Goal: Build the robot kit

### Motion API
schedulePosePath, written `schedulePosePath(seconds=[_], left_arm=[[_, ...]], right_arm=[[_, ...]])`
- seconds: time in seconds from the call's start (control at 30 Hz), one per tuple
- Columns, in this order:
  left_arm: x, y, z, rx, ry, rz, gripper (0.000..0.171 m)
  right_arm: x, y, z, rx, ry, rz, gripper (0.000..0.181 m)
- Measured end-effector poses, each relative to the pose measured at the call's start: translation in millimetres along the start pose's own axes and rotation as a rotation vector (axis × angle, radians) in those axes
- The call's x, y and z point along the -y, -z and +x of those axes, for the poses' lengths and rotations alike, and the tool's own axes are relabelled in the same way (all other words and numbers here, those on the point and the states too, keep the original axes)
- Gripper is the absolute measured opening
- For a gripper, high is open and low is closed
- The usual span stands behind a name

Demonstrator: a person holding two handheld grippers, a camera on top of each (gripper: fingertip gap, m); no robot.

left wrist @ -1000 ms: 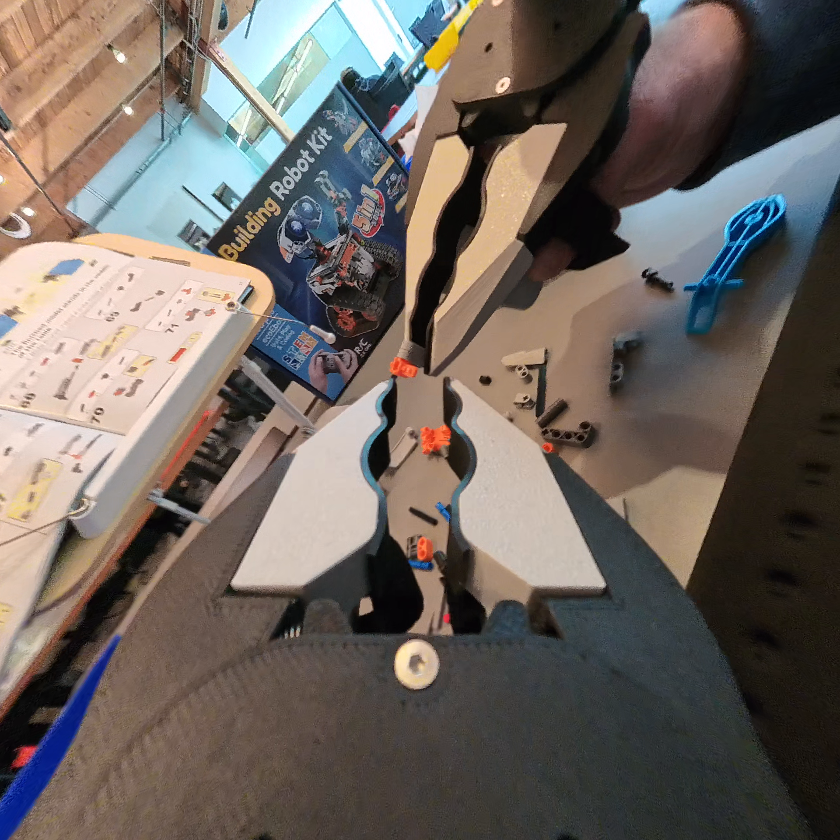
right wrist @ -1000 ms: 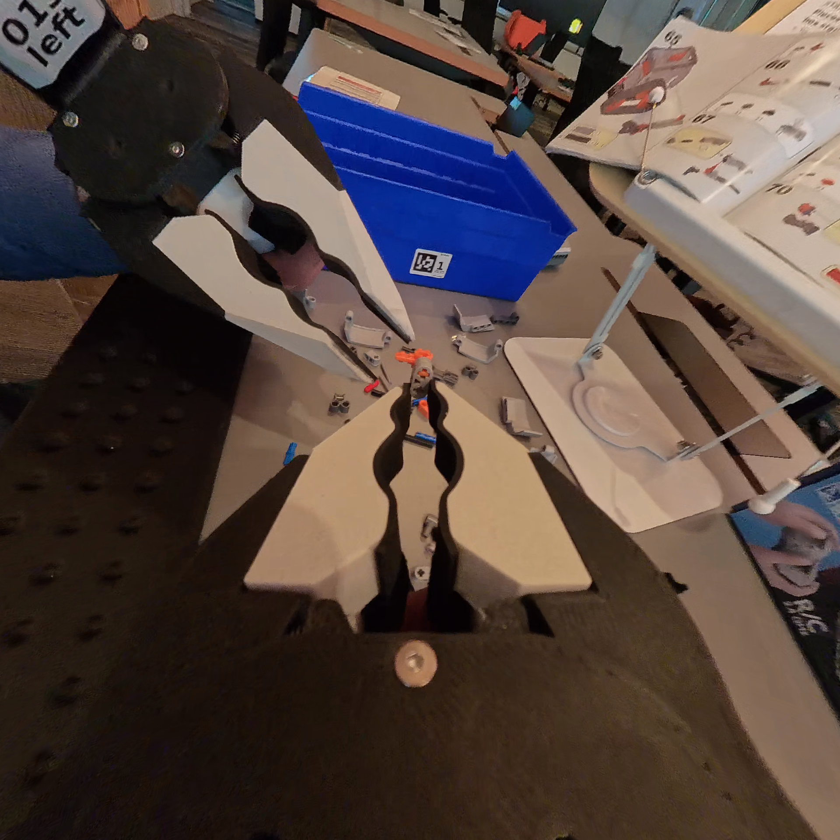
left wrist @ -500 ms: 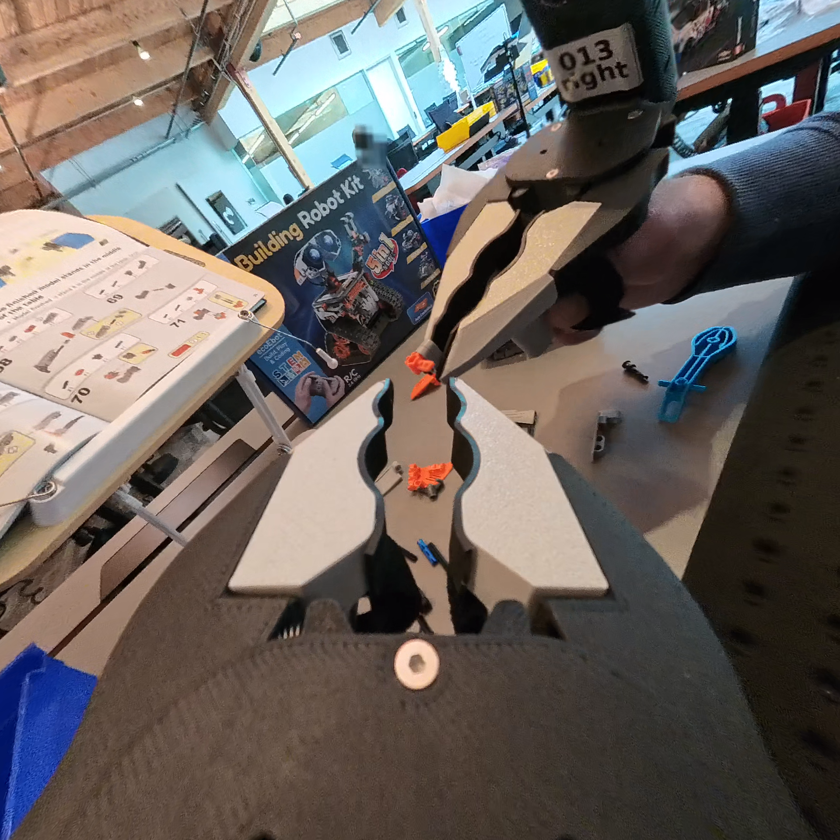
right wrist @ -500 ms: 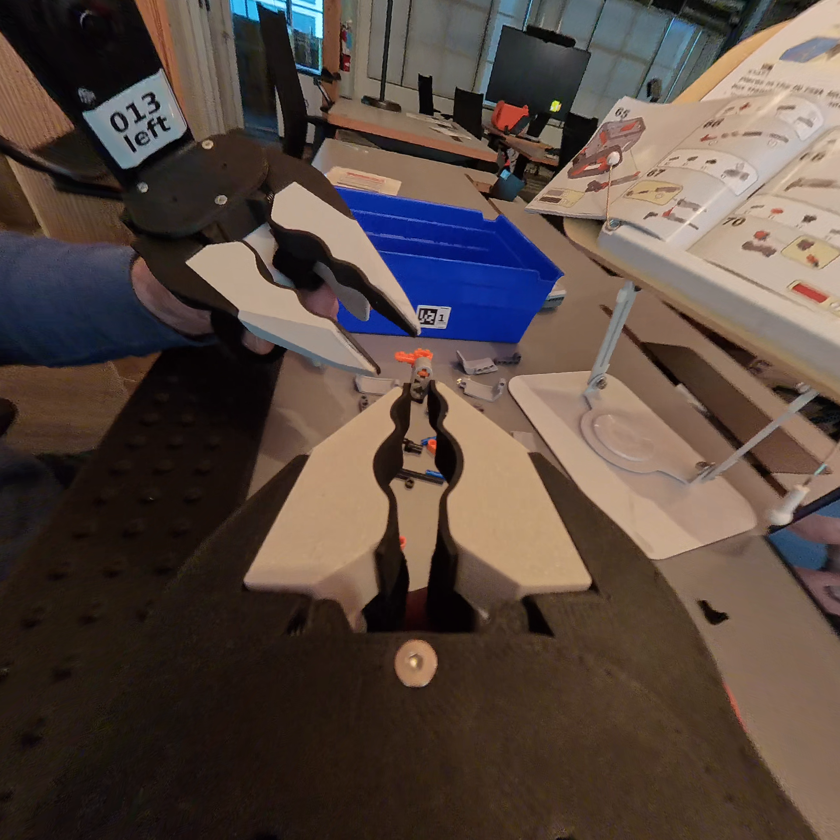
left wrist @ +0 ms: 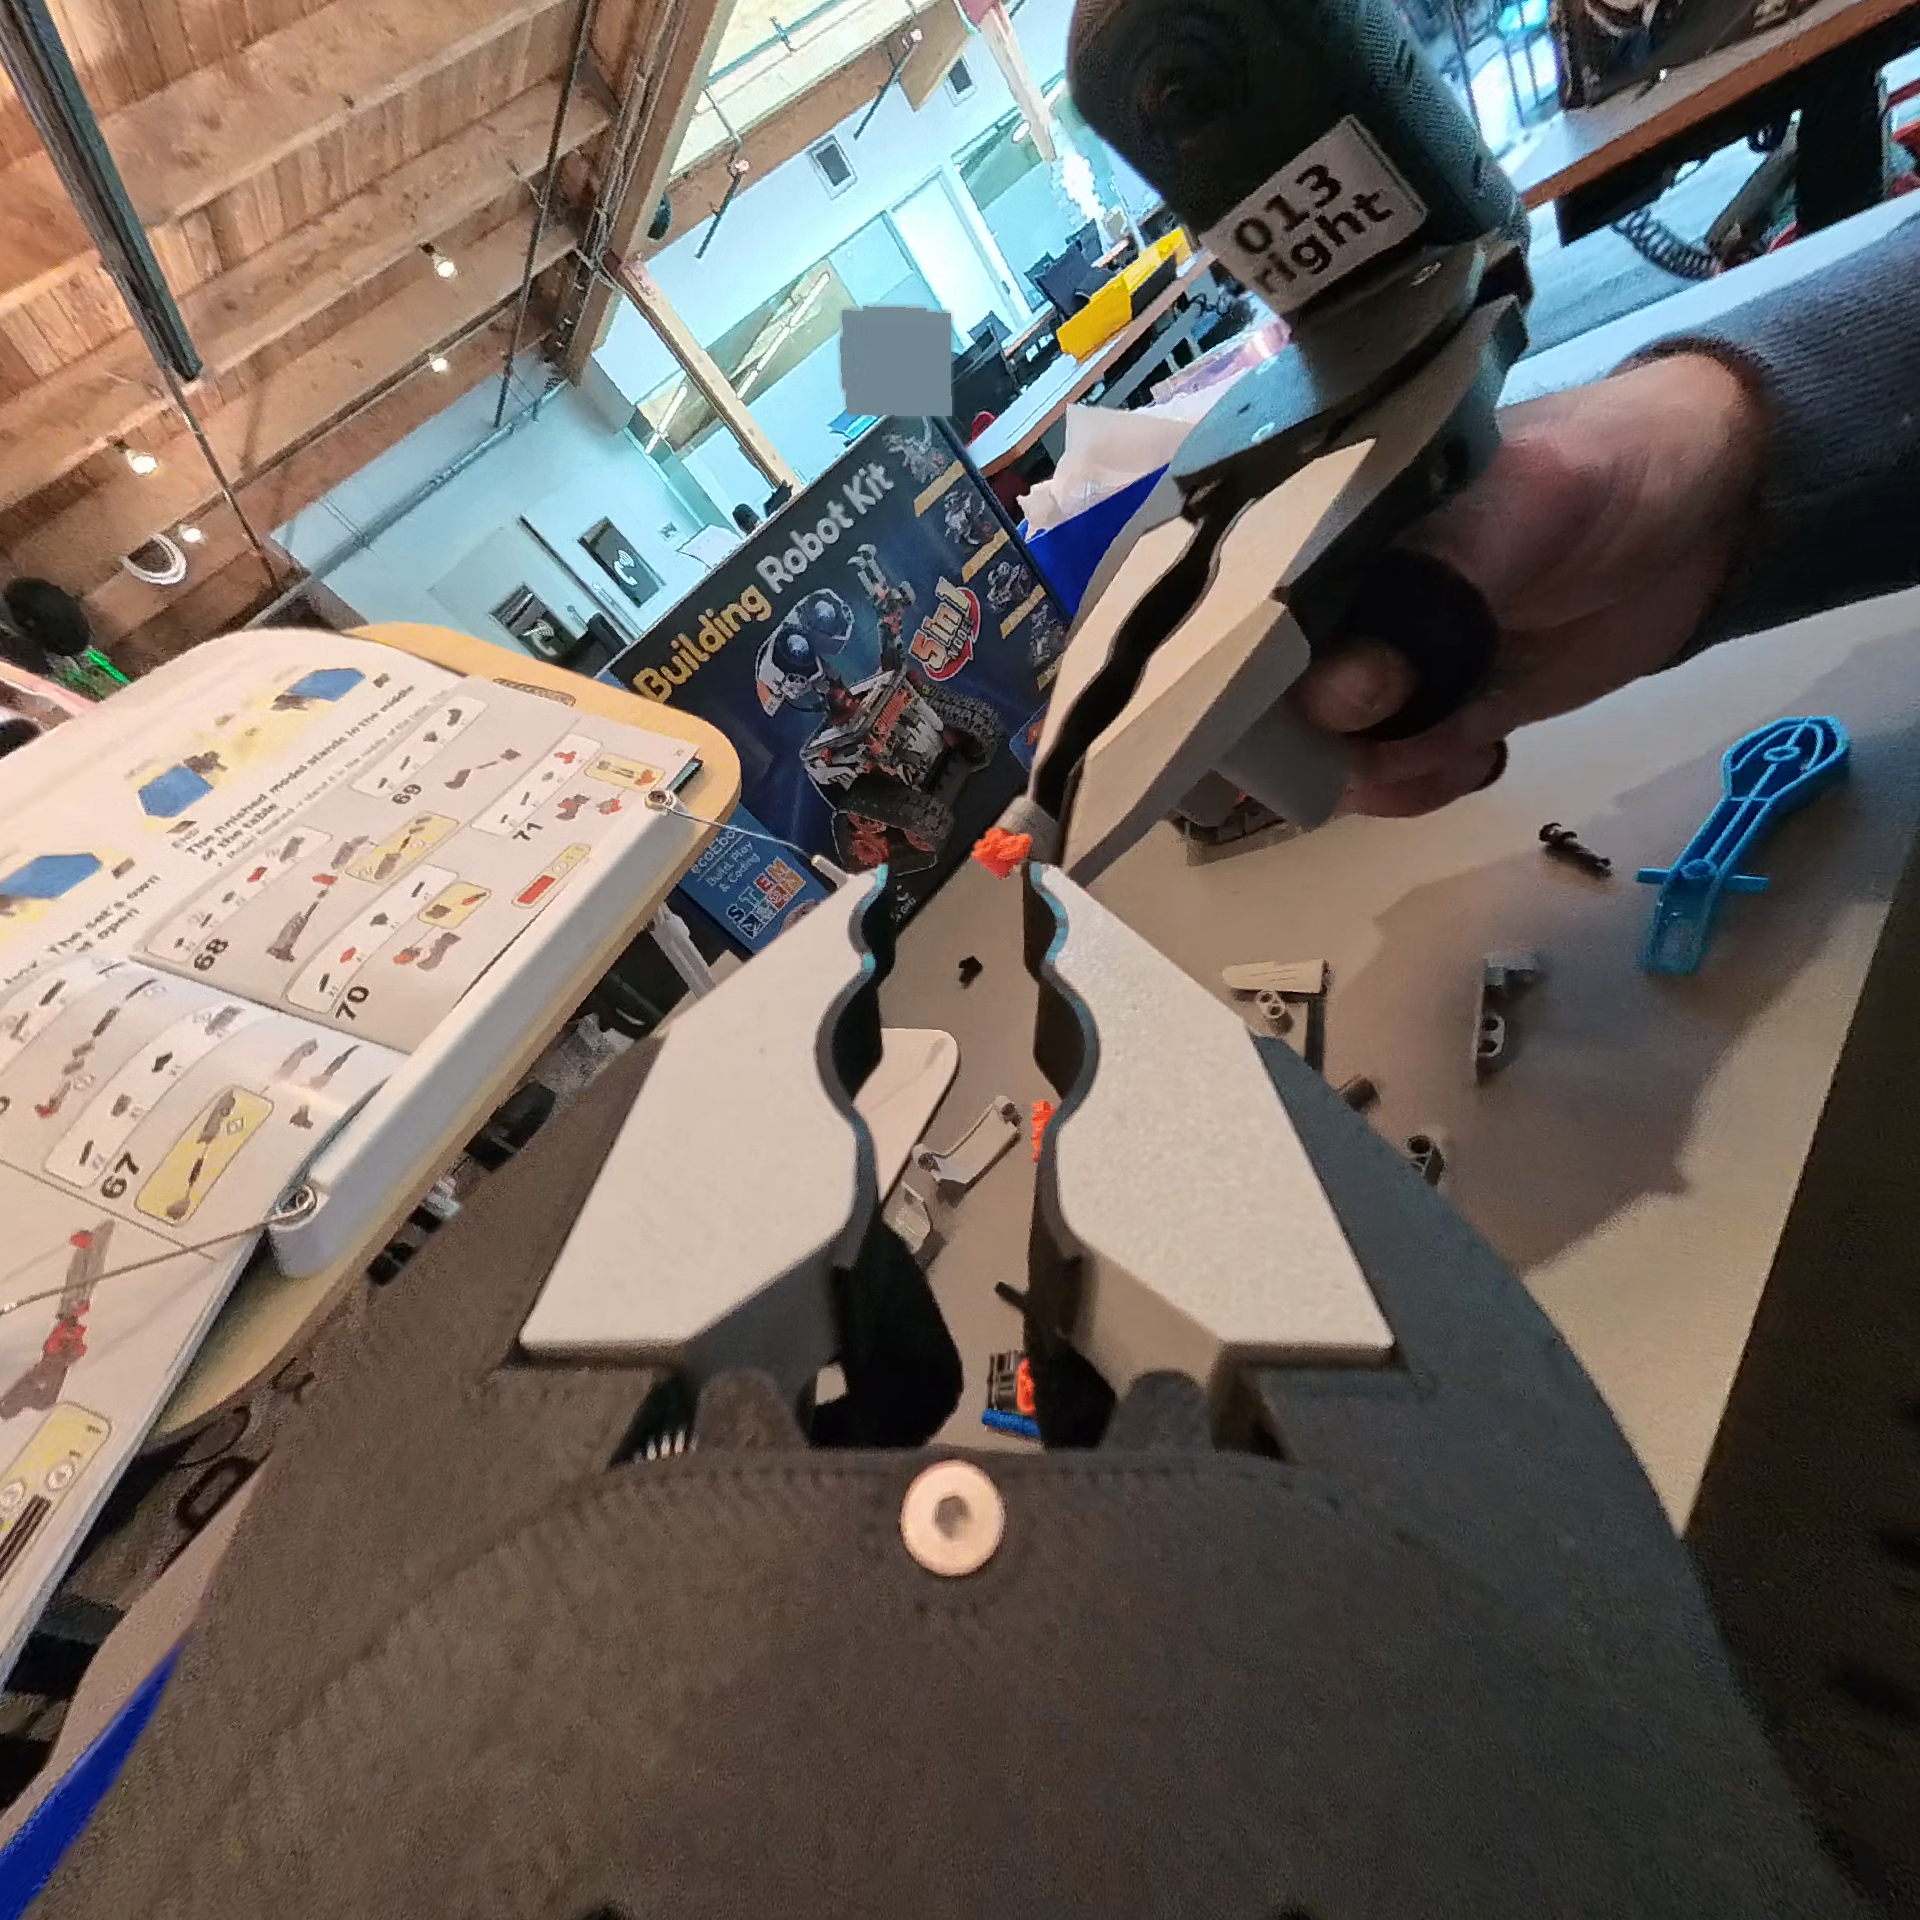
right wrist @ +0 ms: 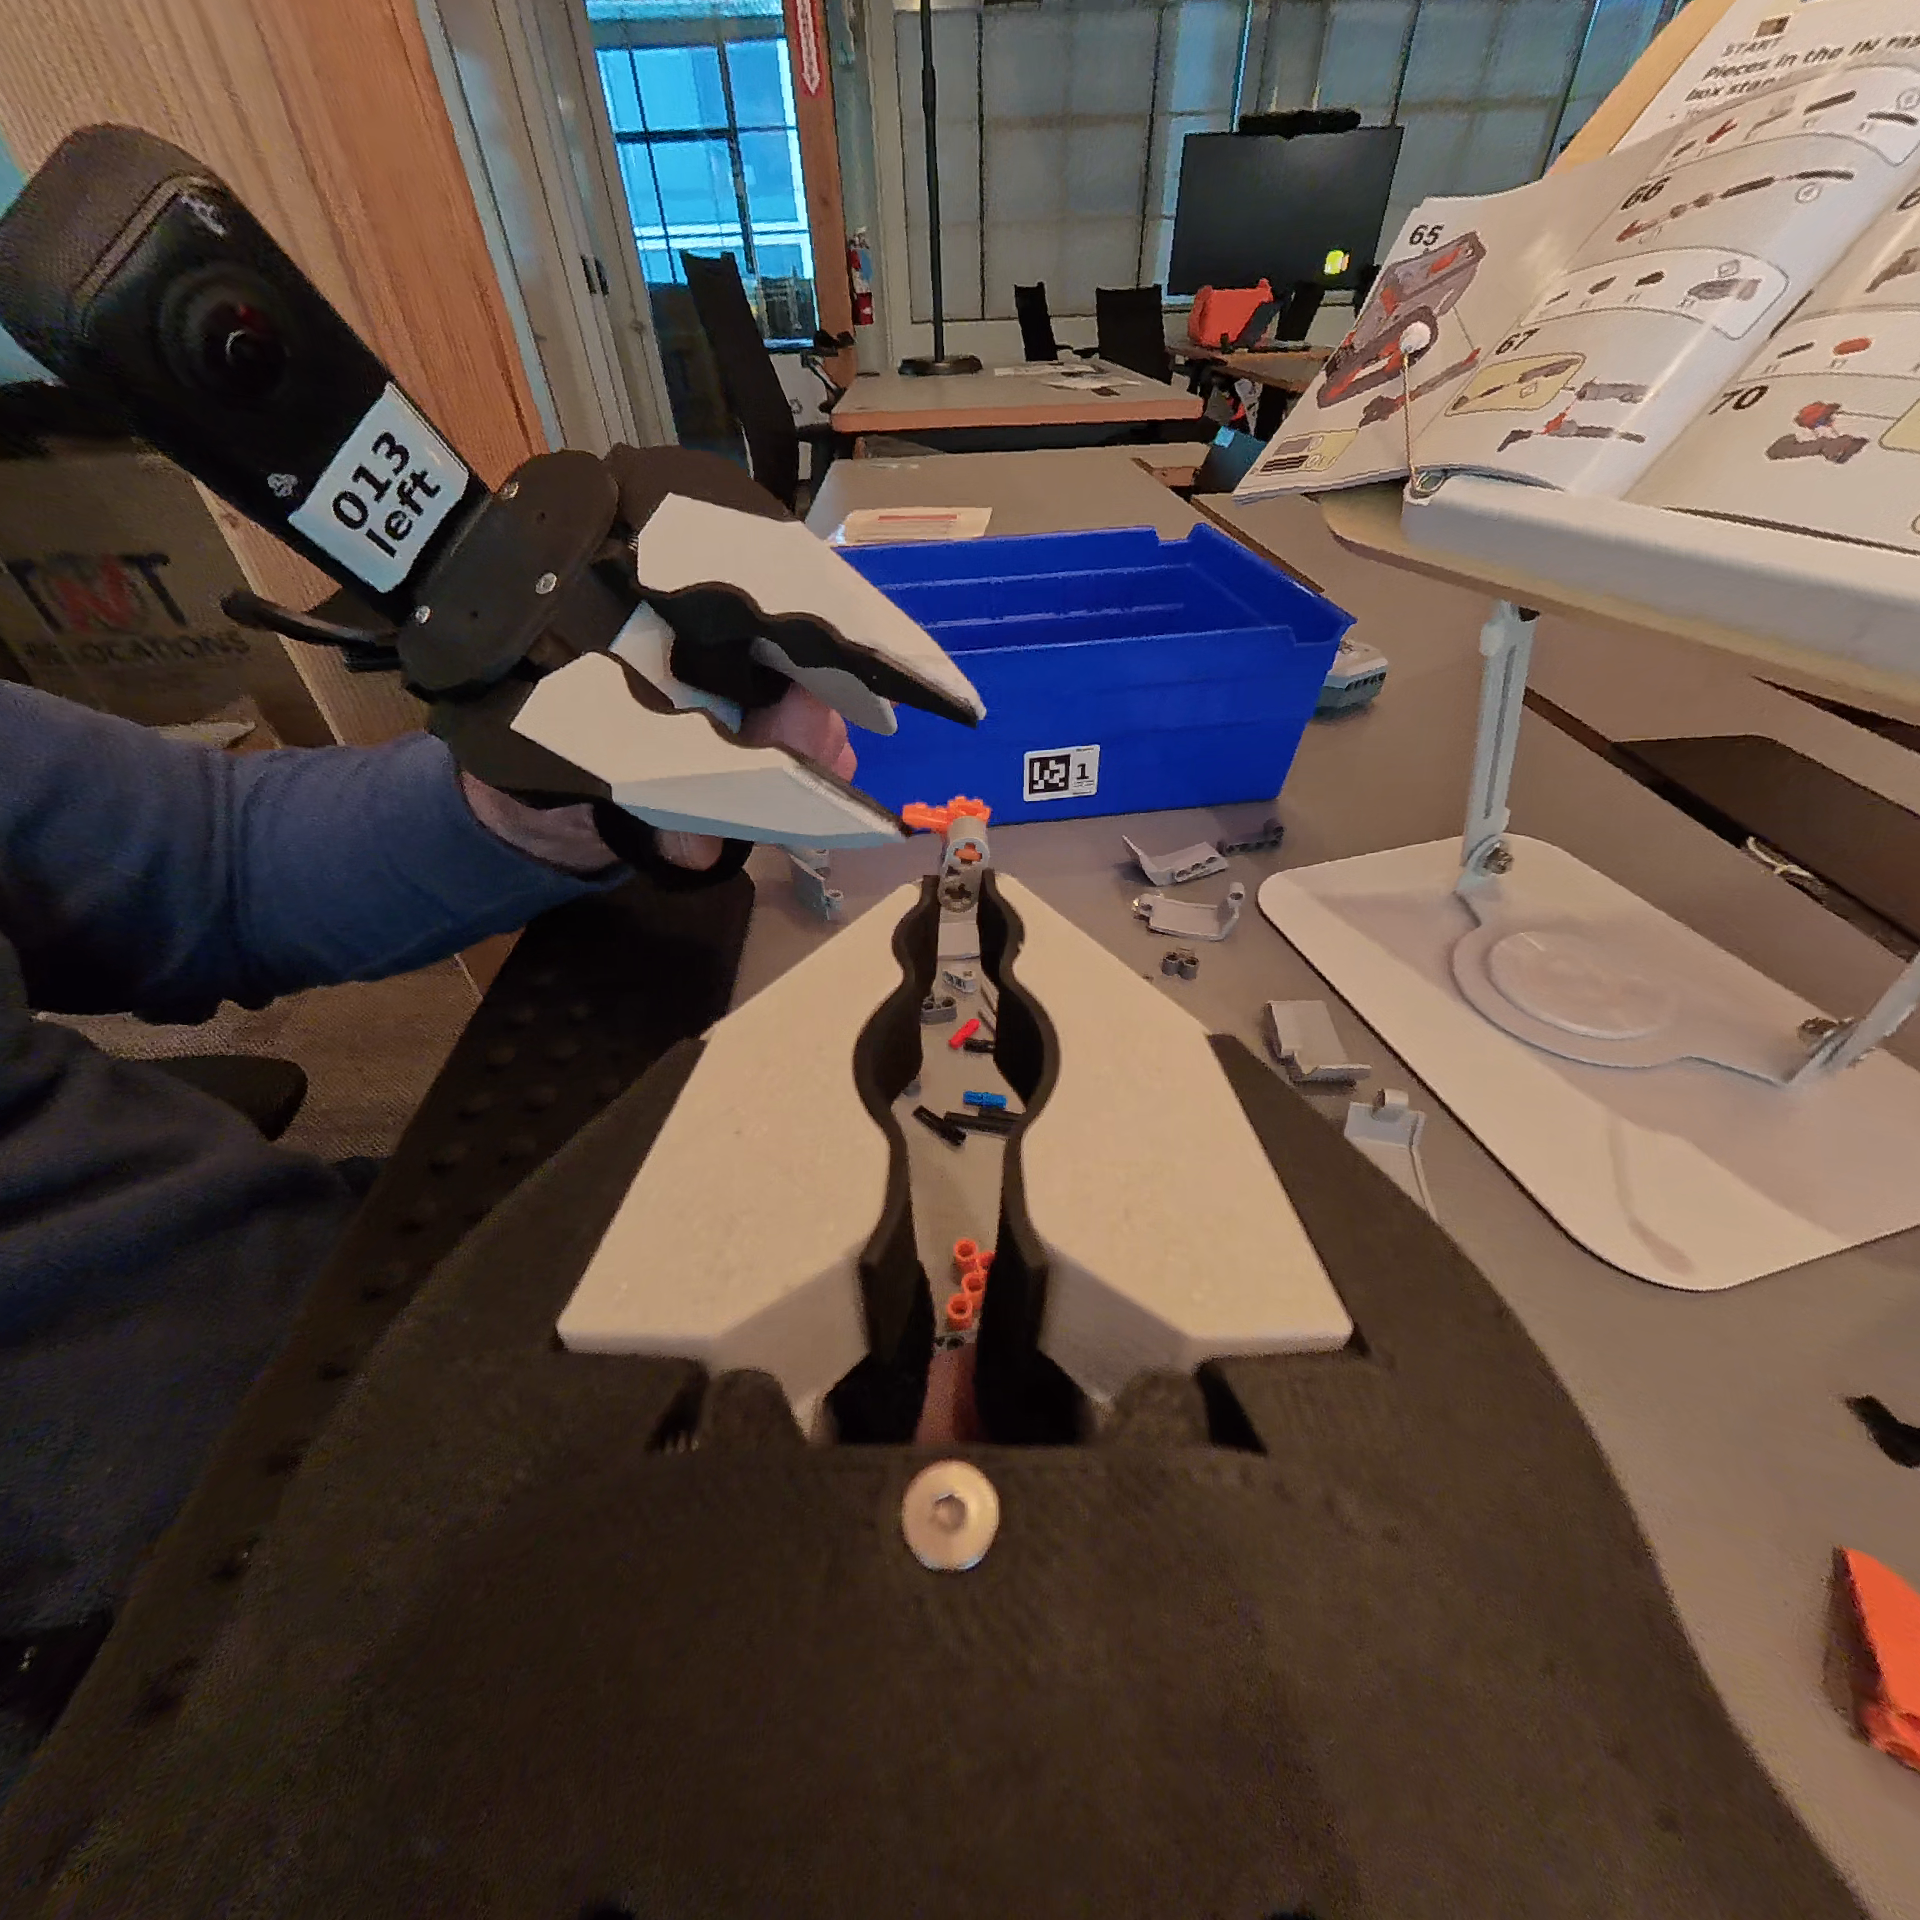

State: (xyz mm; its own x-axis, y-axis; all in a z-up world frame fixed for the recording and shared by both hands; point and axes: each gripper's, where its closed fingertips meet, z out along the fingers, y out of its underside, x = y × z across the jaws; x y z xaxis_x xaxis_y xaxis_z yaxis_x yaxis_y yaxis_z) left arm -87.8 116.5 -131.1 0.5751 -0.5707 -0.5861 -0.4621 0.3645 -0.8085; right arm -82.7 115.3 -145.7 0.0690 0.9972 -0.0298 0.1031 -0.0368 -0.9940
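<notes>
Nearest, on the table (right wrist: pixel 1195 1049) under the right gripper (right wrist: pixel 958 883), lie loose small parts: orange pieces (right wrist: pixel 966 1273), then black pins and a blue pin (right wrist: pixel 982 1098). The right gripper's claw is closed almost fully, pinching a small grey connector (right wrist: pixel 961 883) at its tips and holding it upright above the table's middle. An orange piece (right wrist: pixel 943 812) sits on the connector's top. The left gripper (left wrist: pixel 951 883) is spread wide with nothing between its fingers. Its lower fingertip (right wrist: pixel 883 826) touches or nearly touches the orange piece from the side; which of the two is not clear. Just beyond, grey brackets (right wrist: pixel 1184 914) lie scattered. A blue bin (right wrist: pixel 1091 665) stands toward the table's far edge. A white stand base (right wrist: pixel 1558 1122) sits along the right edge and carries an open instruction booklet (right wrist: pixel 1662 343). In the left wrist view a blue plastic tool (left wrist: pixel 1745 831) lies near the opposite edge, and a kit box (left wrist: pixel 862 707) stands beyond.
</notes>
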Motion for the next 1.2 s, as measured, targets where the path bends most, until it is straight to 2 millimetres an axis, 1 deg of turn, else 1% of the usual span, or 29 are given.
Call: schedulePosePath(seconds=[0.07,0.2,0.33,0.47,0.6,0.67,0.77,0.87,0.97,1.1,1.2], left_arm=[[2,-1,3,-0.021,-0.004,0.005,0.022],[5,-2,5,-0.089,0.100,0.034,0.021],[3,-3,8,-0.108,0.088,0.026,0.019],[2,-5,12,-0.149,0.138,0.041,0.018],[2,-7,10,-0.163,0.215,0.065,0.017],[3,-6,9,-0.164,0.225,0.076,0.017],[1,-6,7,-0.127,0.151,0.067,0.019],[-2,-7,4,-0.051,-0.023,0.030,0.018],[-3,-7,2,-0.003,-0.157,0.008,0.018],[0,-6,2,0.035,-0.301,-0.001,0.018],[0,-6,6,0.043,-0.405,-0.007,0.014]], right_arm=[[1,1,0,-0.008,0.025,0.000,0.005],[0,0,-1,-0.033,0.108,-0.021,0.005],[2,1,-2,-0.039,0.136,-0.014,0.005],[3,2,-1,-0.072,0.207,-0.026,0.004],[2,1,-1,-0.102,0.277,-0.039,0.004],[2,1,-1,-0.094,0.259,-0.041,0.004],[0,1,-1,-0.060,0.163,-0.039,0.005],[3,2,-4,0.011,0.017,-0.009,0.005],[5,3,-7,0.068,-0.073,0.006,0.005],[0,3,-12,0.124,-0.152,-0.020,0.005],[-2,4,-15,0.154,-0.193,-0.037,0.005]])
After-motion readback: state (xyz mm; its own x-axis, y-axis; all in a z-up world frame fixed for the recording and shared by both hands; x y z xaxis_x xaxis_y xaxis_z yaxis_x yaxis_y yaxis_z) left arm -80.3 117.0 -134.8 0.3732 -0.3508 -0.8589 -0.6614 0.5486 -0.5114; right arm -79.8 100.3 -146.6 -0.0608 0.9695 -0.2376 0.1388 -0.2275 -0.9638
